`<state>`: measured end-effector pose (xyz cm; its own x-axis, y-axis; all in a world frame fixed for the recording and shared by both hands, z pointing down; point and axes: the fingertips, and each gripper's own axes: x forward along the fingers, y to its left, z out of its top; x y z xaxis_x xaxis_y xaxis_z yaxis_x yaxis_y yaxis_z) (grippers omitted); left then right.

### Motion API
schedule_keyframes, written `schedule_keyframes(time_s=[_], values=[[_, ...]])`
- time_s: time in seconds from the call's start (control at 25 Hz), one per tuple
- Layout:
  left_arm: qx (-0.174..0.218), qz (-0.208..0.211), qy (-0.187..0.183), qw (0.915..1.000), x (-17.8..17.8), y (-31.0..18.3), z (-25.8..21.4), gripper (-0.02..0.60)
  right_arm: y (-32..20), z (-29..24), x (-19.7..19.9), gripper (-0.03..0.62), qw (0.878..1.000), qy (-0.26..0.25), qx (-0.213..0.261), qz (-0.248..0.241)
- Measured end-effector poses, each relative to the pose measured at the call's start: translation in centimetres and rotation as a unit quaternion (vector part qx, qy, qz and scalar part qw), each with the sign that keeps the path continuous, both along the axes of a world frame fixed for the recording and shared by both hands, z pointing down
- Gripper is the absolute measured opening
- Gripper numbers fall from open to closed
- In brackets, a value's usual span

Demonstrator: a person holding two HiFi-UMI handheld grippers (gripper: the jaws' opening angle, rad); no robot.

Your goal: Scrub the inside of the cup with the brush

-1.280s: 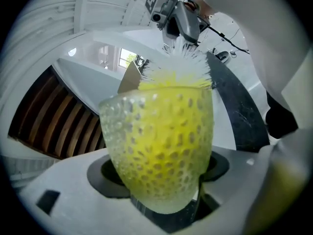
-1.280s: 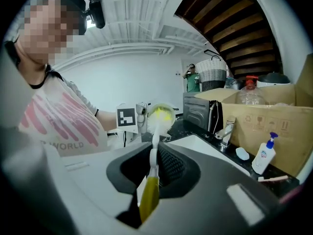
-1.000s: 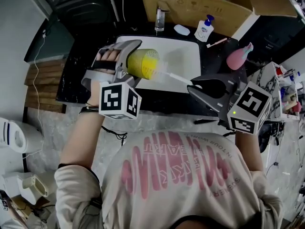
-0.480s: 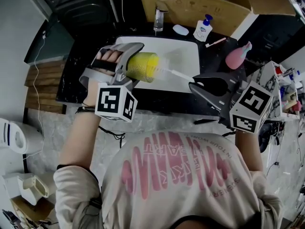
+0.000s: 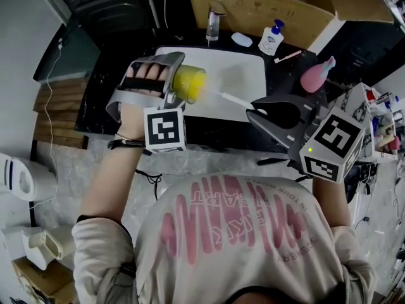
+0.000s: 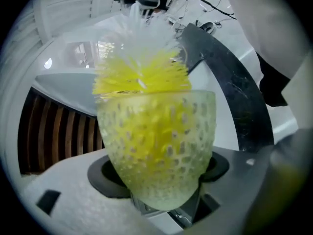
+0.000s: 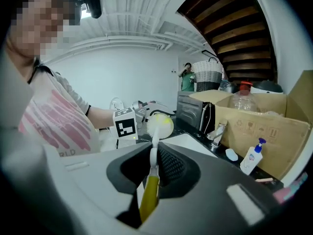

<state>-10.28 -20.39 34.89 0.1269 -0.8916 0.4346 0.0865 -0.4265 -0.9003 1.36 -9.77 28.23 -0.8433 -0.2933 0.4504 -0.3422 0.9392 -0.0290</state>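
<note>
**Left gripper** (image 5: 175,81): the fingers are clenched on the cup (image 6: 156,151), a translucent yellow-green vessel with a dimpled wall. The cup's base sits deep between the two pads (image 6: 105,177), with one pad against each side. Its mouth points away from the fingers, out past their tips.

**Right gripper** (image 5: 253,111): the fingers are closed on the brush (image 7: 154,143), pinching the handle where the white shaft meets the yellow grip. The yellow grip runs back behind the fingers. The white shaft runs forward past the fingertips to the cup.

**Brush head:** the yellow and white bristles (image 6: 142,77) sit in the cup's mouth, on the far side of the left fingers. Part of the head stands out beyond the rim. Yellow also shows through the wall deeper inside, down toward the pads.

**Surroundings:** the sink (image 5: 243,75) lies beneath both sets of fingertips. A faucet (image 5: 213,23) and a pump bottle (image 5: 271,38) stand well beyond them, at the sink's back edge.
</note>
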Motion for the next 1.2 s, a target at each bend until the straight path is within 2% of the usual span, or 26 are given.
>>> schedule_keyframes(time_s=[0.16, 0.36, 0.48, 0.6, 0.8, 1.04, 1.2], values=[[0.004, -0.018, 0.029, 0.9994, 0.0, -0.7, -0.5, 0.367, 0.1, 0.1, -0.6, 0.048, 1.0, 0.019, 0.019, -0.002], [-0.009, -0.027, 0.063, 0.9976, 0.0, -0.9, -0.5, 0.367, 0.1, 0.8, -0.7, 0.048, 0.999, 0.04, 0.028, 0.001], [-0.016, -0.023, 0.08, 0.9964, 0.1, -0.8, -0.6, 0.367, -0.2, 1.3, -0.5, 0.046, 0.998, 0.054, 0.032, 0.007], [-0.016, -0.014, 0.083, 0.9963, 0.4, -0.5, -0.9, 0.367, -0.5, 1.6, -0.1, 0.046, 0.998, 0.058, 0.033, 0.014], [-0.029, -0.002, 0.091, 0.9955, 0.7, 0.0, -0.9, 0.367, -0.9, 1.4, 0.4, 0.045, 0.997, 0.058, 0.038, 0.02], [-0.085, 0.03, 0.138, 0.9863, 1.4, 1.2, -0.3, 0.367, -1.2, 1.0, 0.5, 0.046, 0.998, 0.042, 0.042, 0.023], [-0.077, 0.032, 0.116, 0.9897, 0.7, 1.4, 0.0, 0.367, -0.5, 0.1, 0.1, 0.046, 0.999, 0.011, 0.027, 0.015]])
